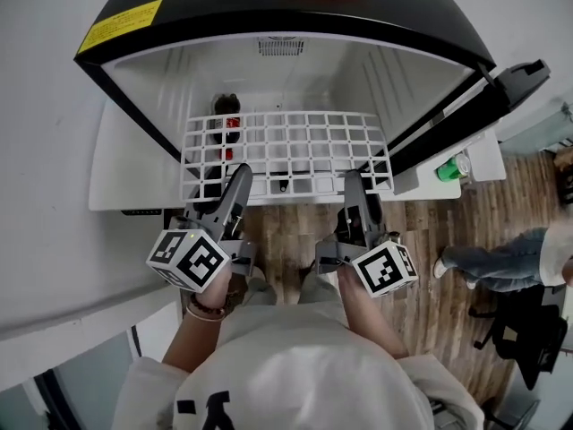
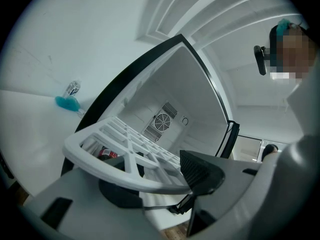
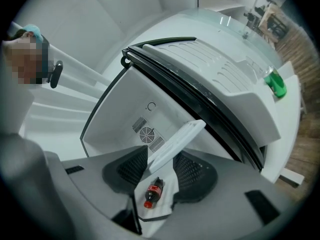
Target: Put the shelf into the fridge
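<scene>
Squarely ahead of the left gripper (image 1: 240, 174) and right gripper (image 1: 355, 180), both clamped on its near edge, the white plastic grid shelf (image 1: 296, 138) reaches into the open black-framed fridge (image 1: 295, 27).

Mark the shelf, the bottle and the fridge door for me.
shelf (image 2: 102, 168), left gripper view, on its thick front rim.
bottle (image 3: 153, 190), right gripper view, on its red label.
fridge door (image 3: 220, 79), right gripper view, on its white inner lining.
</scene>
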Tool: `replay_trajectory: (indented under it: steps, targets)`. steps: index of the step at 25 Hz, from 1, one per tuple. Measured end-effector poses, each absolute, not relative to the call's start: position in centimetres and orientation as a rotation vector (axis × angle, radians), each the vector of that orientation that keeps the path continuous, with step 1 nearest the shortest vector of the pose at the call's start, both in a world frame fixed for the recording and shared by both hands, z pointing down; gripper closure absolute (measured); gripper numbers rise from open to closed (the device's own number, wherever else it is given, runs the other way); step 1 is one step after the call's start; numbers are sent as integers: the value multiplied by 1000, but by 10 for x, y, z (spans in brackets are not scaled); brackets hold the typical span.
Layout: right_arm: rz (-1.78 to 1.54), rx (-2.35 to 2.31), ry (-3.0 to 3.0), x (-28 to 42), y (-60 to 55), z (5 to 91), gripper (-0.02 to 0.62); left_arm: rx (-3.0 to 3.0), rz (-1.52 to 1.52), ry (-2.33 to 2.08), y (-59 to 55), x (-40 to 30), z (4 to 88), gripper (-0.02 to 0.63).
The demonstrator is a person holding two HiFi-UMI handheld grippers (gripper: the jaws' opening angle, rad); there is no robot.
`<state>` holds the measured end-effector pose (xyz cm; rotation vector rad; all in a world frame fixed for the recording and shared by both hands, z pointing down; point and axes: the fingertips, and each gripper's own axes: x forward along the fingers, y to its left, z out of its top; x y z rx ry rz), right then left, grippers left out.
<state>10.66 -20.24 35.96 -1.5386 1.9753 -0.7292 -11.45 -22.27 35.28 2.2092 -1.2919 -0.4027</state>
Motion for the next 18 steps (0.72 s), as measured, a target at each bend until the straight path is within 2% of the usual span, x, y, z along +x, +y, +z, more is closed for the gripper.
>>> replay_trajectory:
  steps: [18]
  targets:
    - [-746,-1515,1992,105,-221,359,433,2171,-417,-1332,-244,-118,353,390]
